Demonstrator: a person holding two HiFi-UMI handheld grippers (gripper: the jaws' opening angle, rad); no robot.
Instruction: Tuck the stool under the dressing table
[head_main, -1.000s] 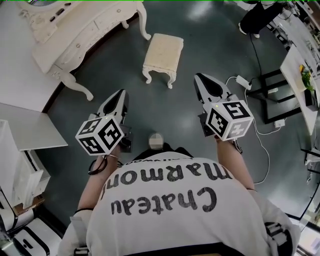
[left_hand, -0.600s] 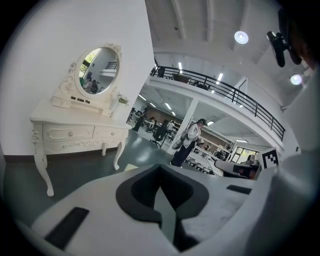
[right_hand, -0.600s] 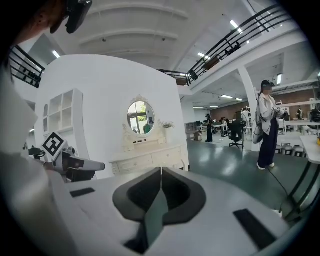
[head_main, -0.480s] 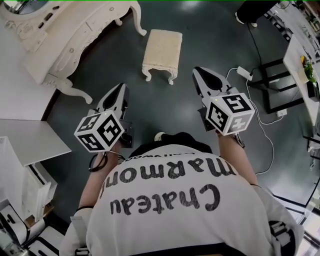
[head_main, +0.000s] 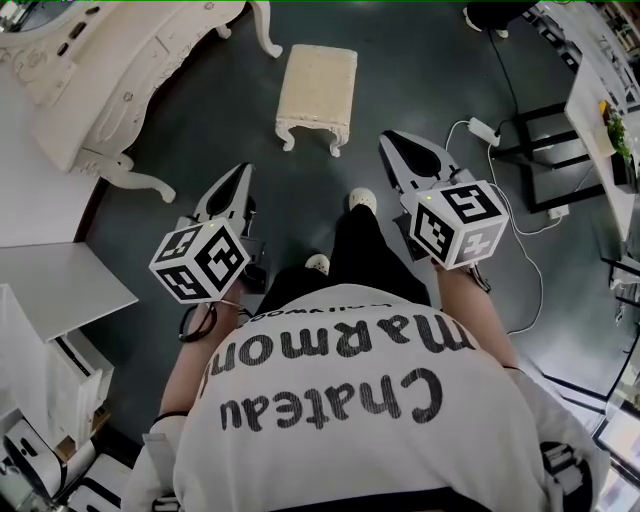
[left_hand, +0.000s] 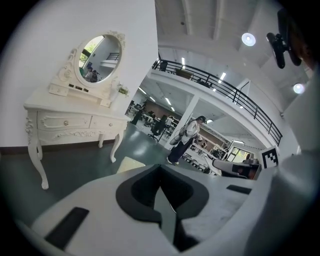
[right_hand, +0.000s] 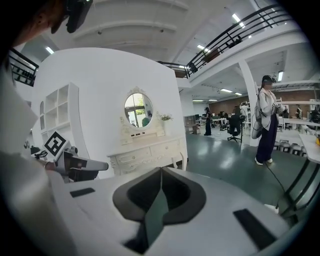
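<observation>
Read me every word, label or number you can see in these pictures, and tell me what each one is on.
"Chateau": black print on the person's white T-shirt, upside down in the head view.
"Marmon": same shirt, next line; its end curves out of sight.
Black-and-white left marker cube and right marker cube: square patterns only, no letters.
Nothing else readable.

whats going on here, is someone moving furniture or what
A person stands on the dark floor with a tool in each hand, facing a cream stool. The left tool and the right tool are both shut and empty, and neither touches the stool. The stool stands out in the open, apart from the white dressing table at the upper left, so it is not yet tucked under.
</observation>
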